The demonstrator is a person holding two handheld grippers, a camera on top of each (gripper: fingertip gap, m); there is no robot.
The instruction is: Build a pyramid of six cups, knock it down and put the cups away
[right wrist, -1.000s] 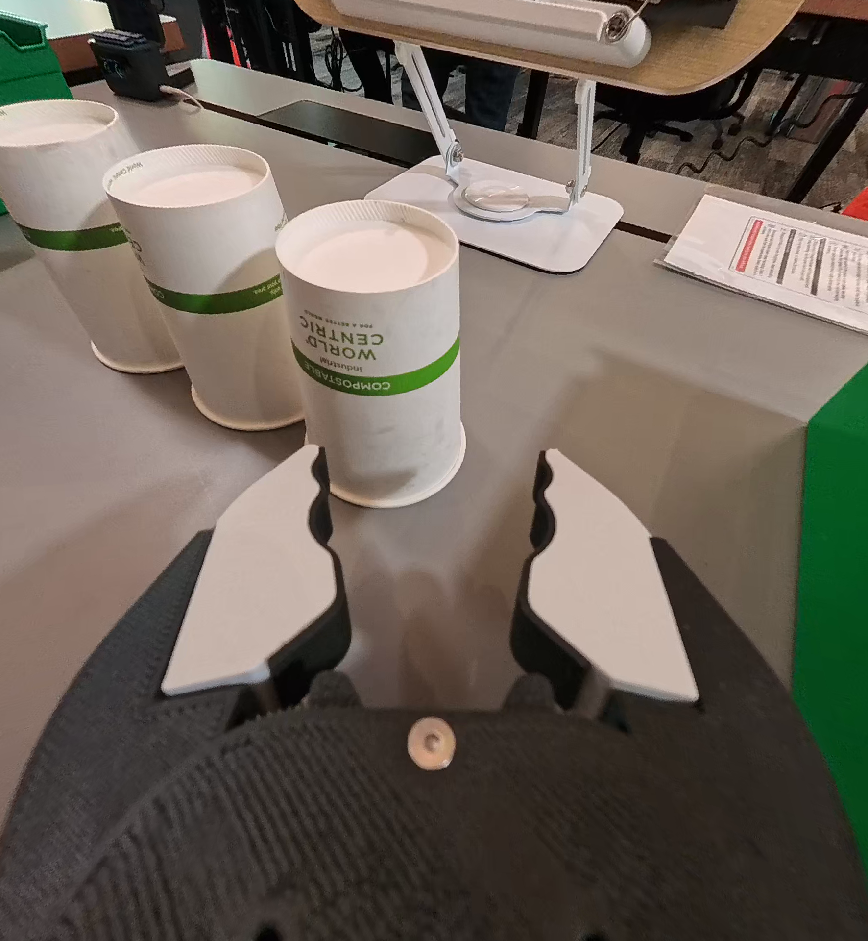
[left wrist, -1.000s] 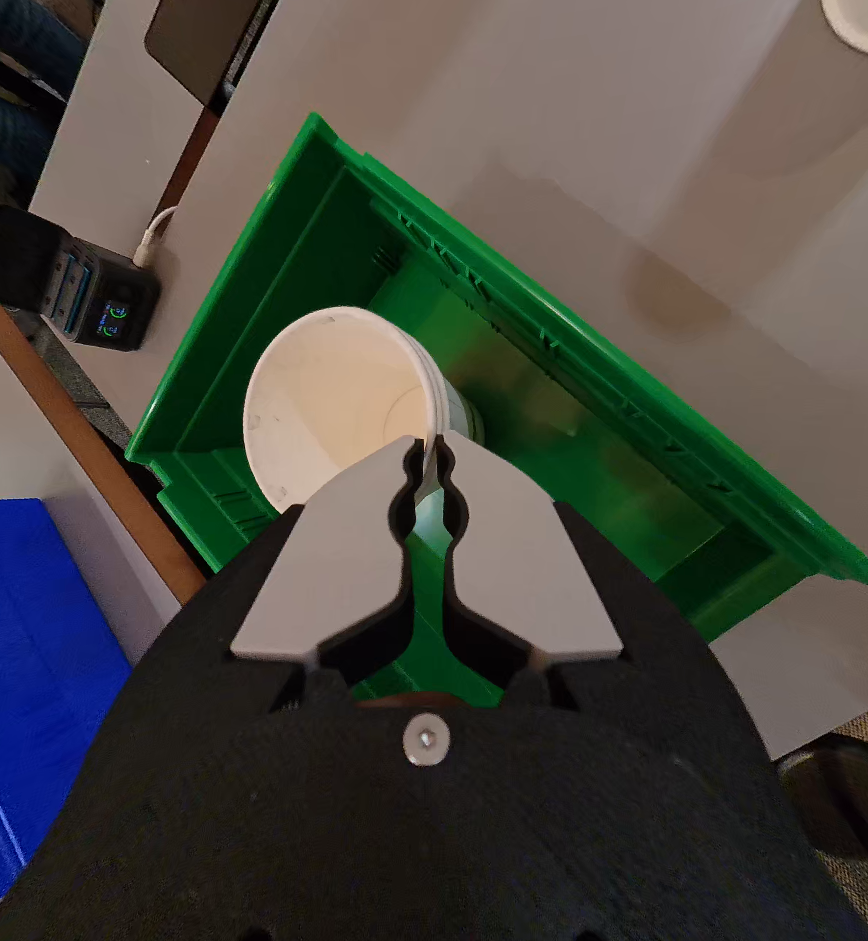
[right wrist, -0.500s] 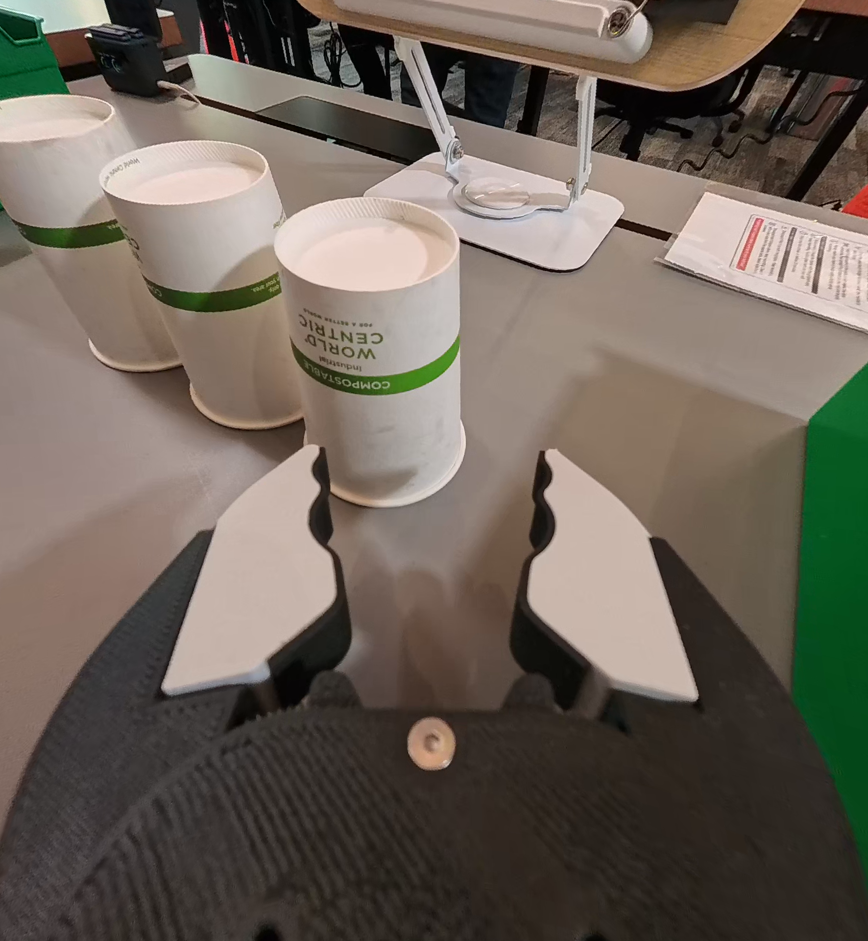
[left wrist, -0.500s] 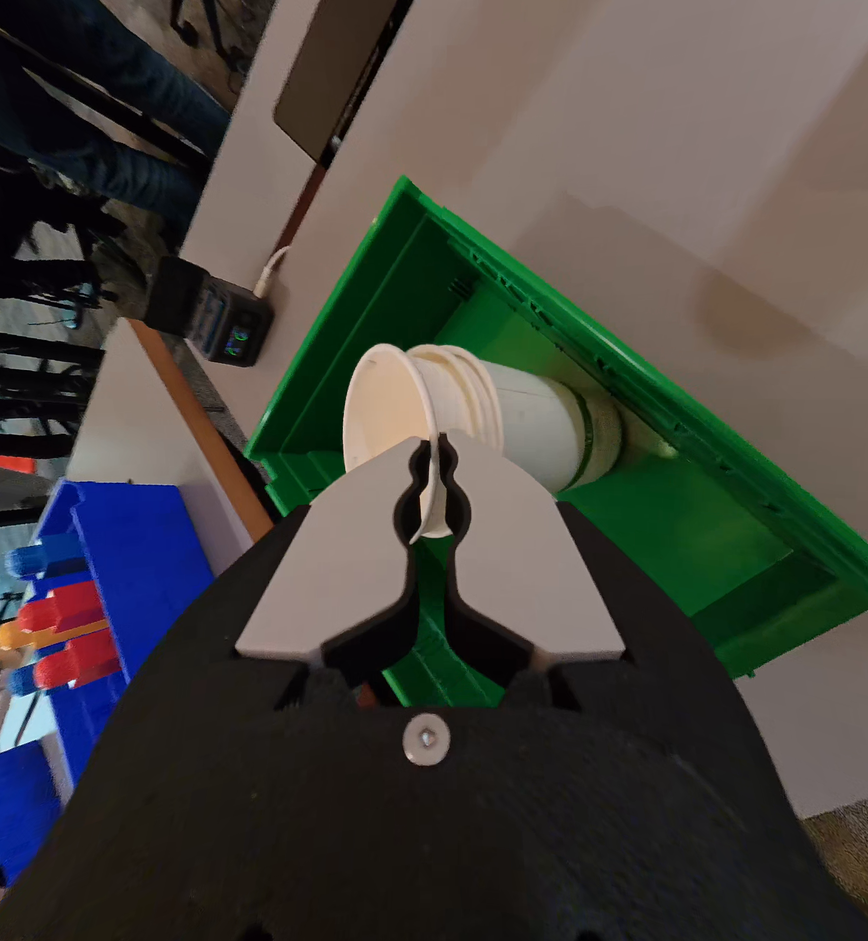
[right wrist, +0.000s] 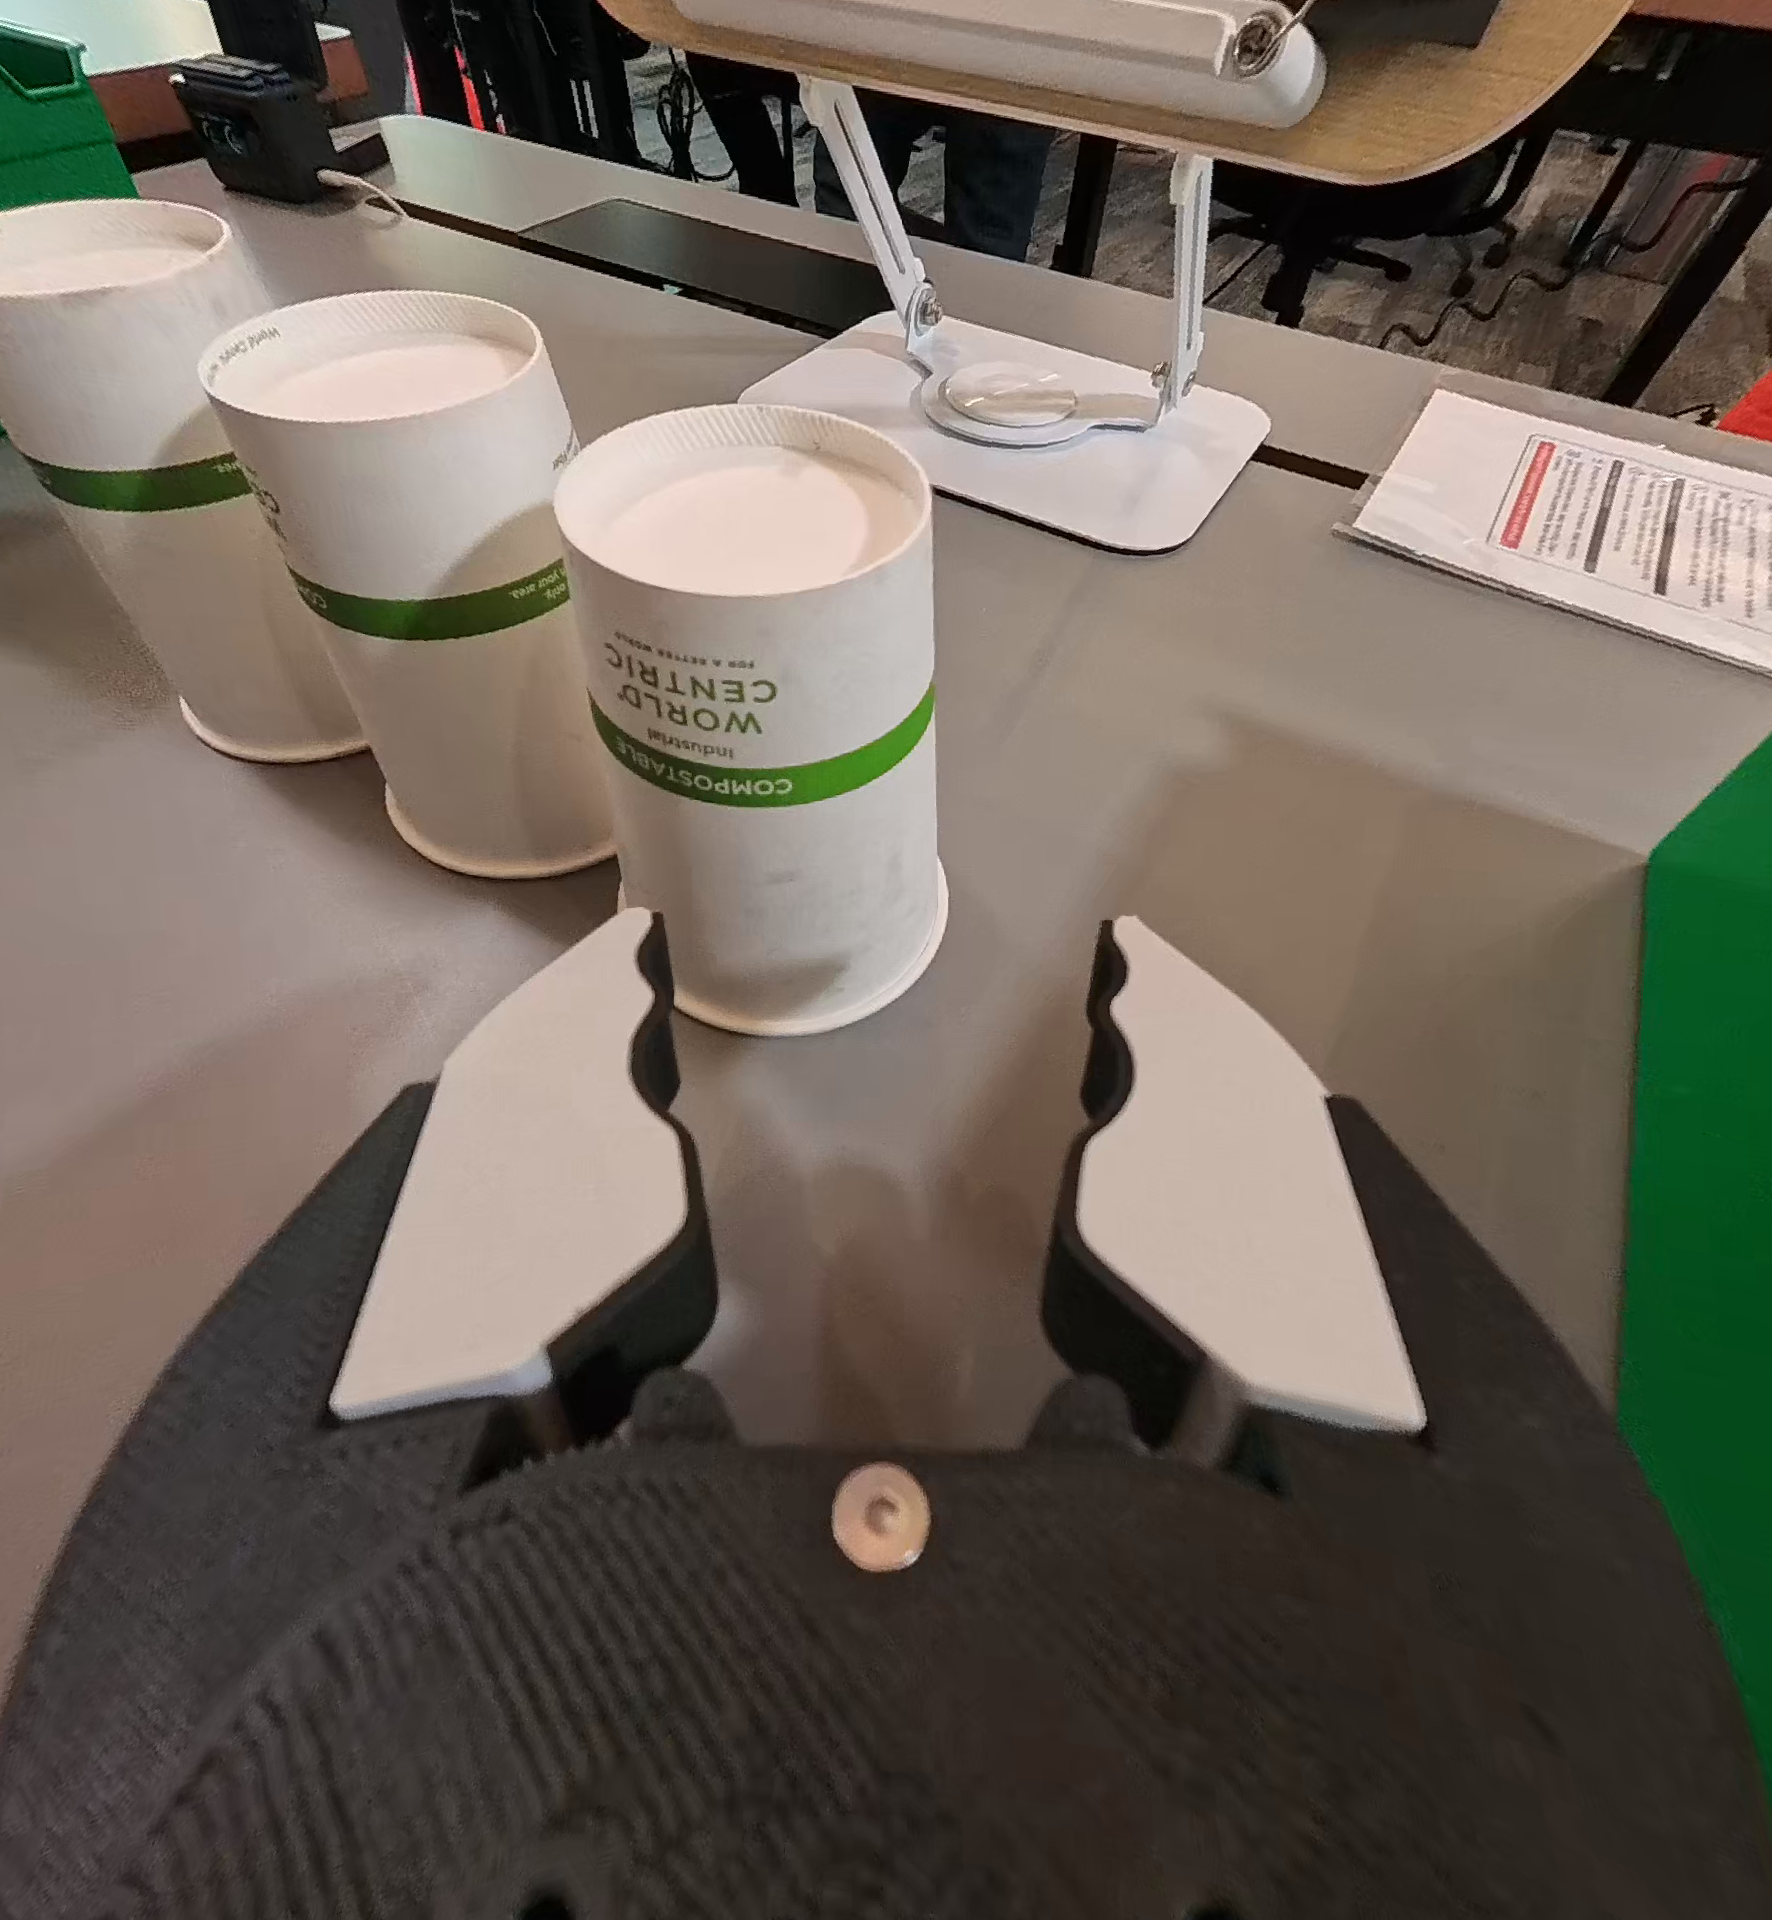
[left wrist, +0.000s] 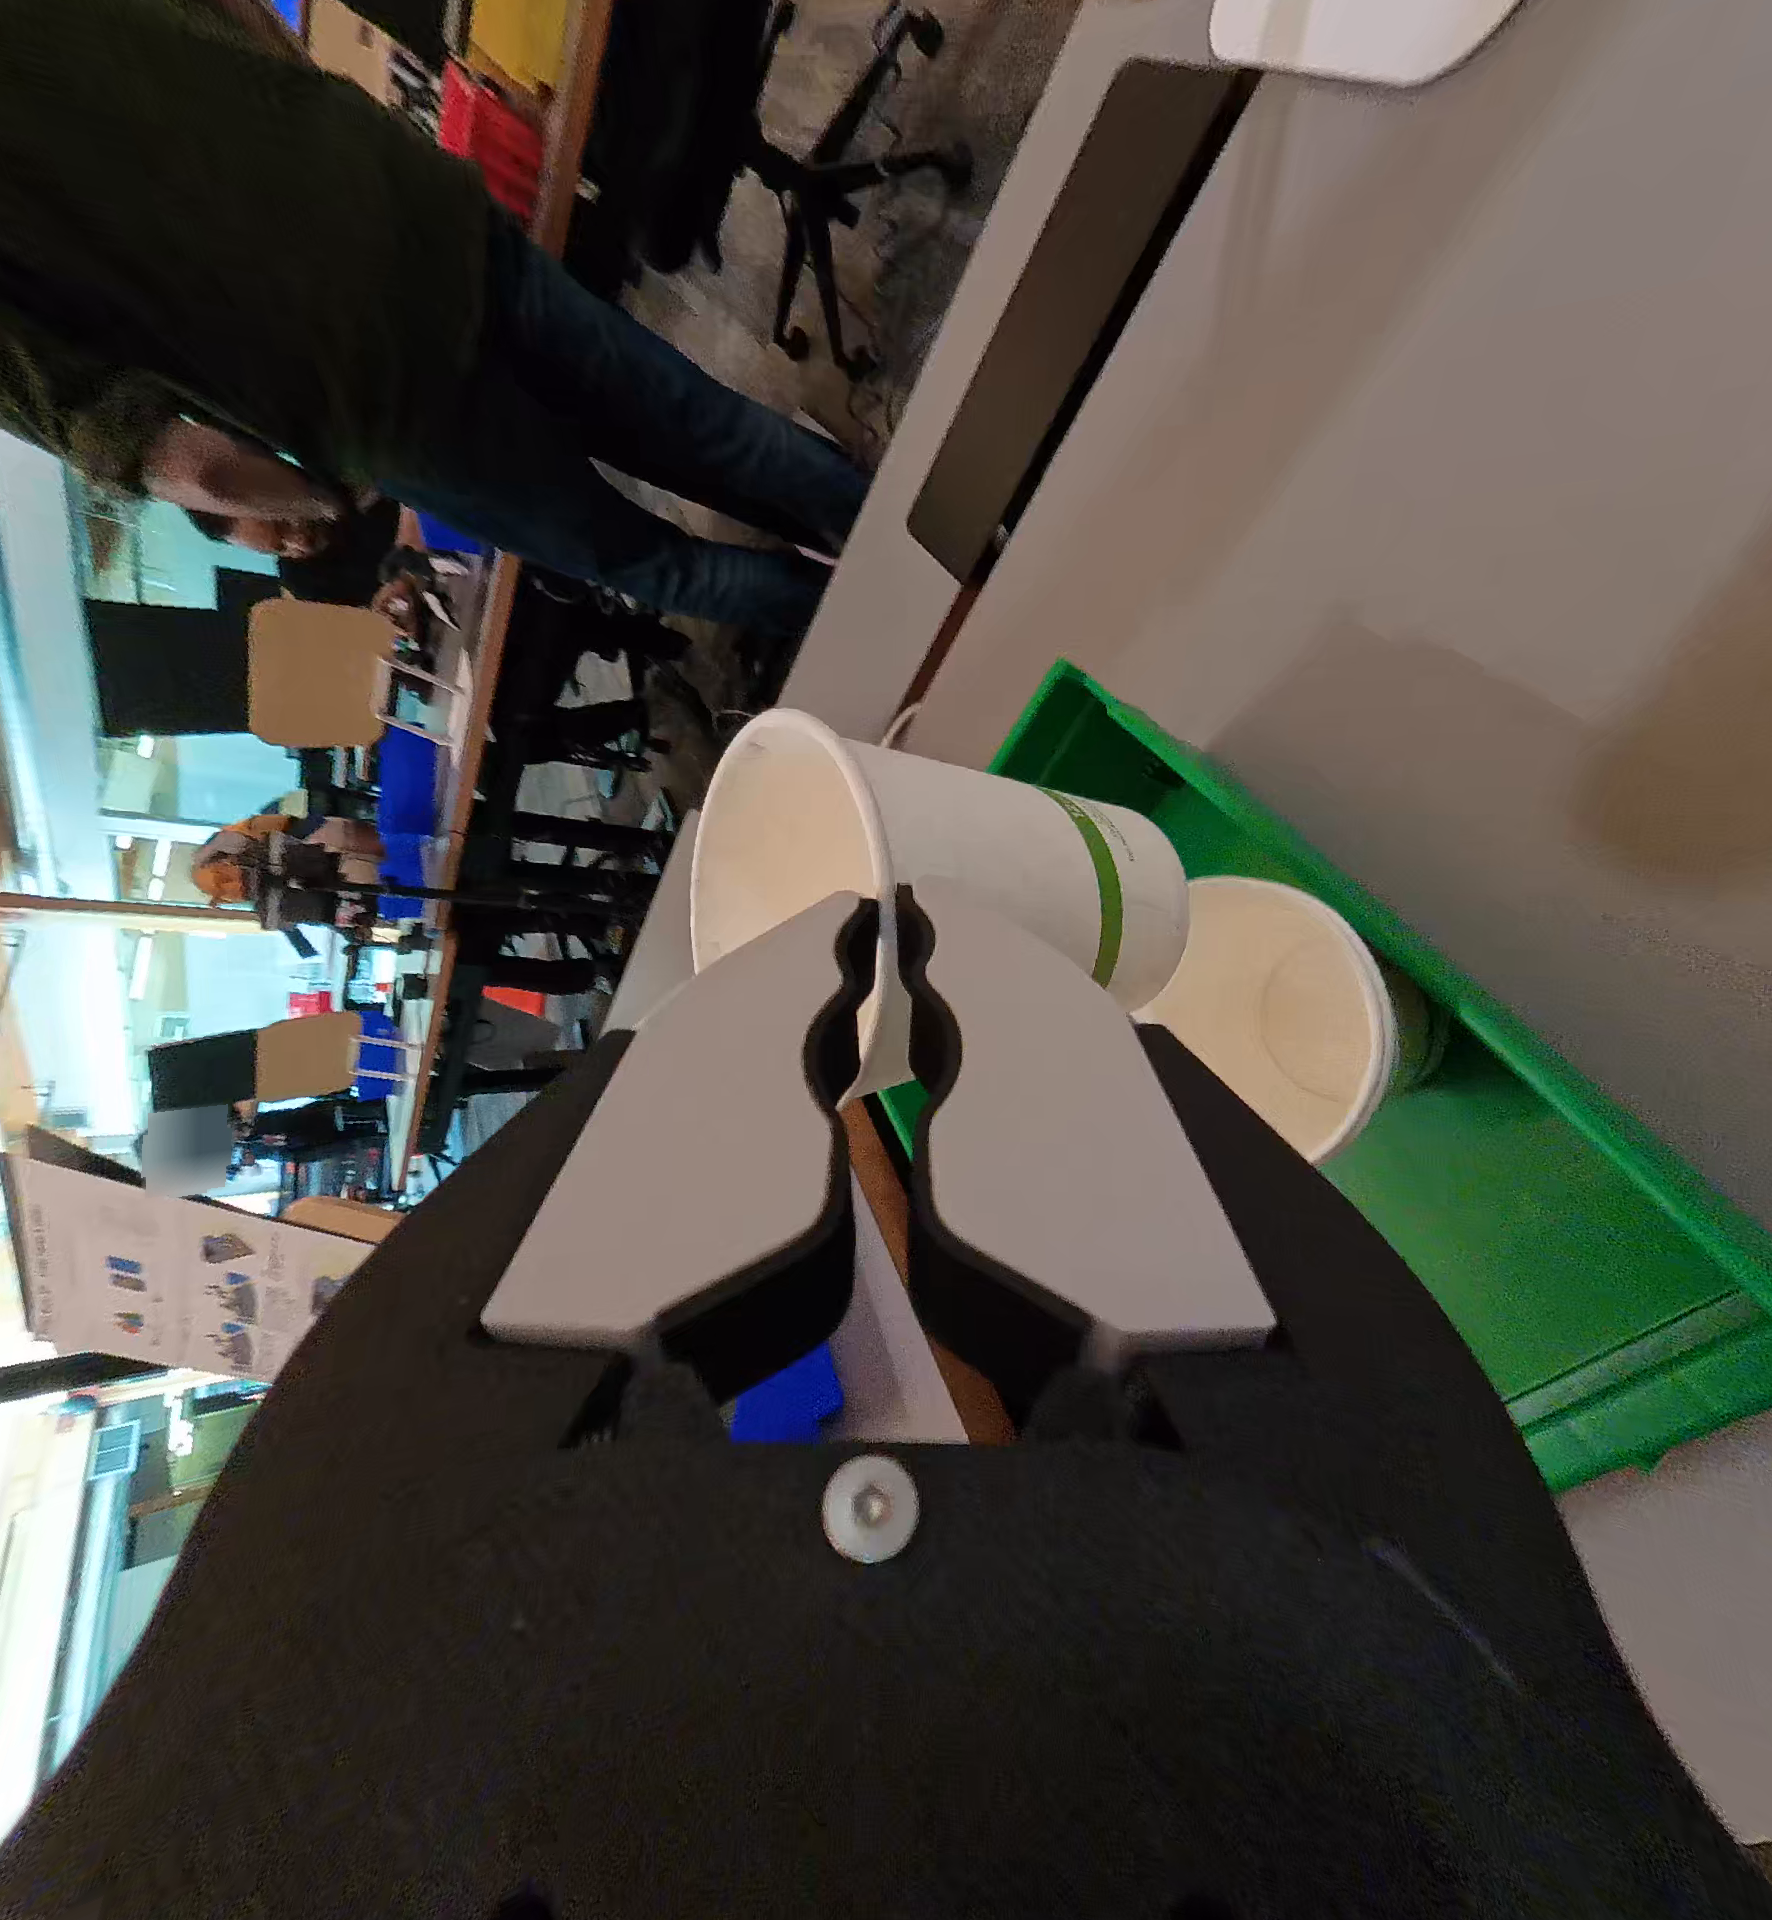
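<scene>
Overall, largest first: grey desk (right wrist: 186,1039) carries everything on the right side. A green bin (left wrist: 1588,1247) sits on the desk in the left wrist view, open top toward the camera, w/ a stack of nested white cups (left wrist: 1287,1029) lying on its side inside, mouth facing the gripper. Another green bin wall (right wrist: 1744,1143) fills the right edge of the right wrist view, just beside that gripper.

Left gripper (left wrist: 887,914): fingers pressed together, pinching the rim of a single white cup w/ green band (left wrist: 965,862). That cup is held clear of the bin, long axis roughly horizontal across the view, mouth to the left, base pointing right toward the stack, which sits just beyond and below it. Cup base overlaps the stack's rim in the picture; can't tell if they touch. Wall of the cup runs straight back between the fingers, so the grip is on one side of the rim only.

Right gripper (right wrist: 877,935): spread wide, holding nothing. Directly ahead stands an upside-down white cup (right wrist: 768,727), base up, rim down on the desk, long axis vertical. It sits slightly left of the gripper's centre line, its rim just beside the left fingertip; touching or not, can't tell. Two more upside-down cups (right wrist: 414,582) and (right wrist: 103,436) stand in a row running away to the left, the middle one tilted a bit.

Background: white stand base (right wrist: 1017,447), printed sheet (right wrist: 1640,540), small black device (right wrist: 258,135). A person (left wrist: 238,260) stands far off behind the desk.
</scene>
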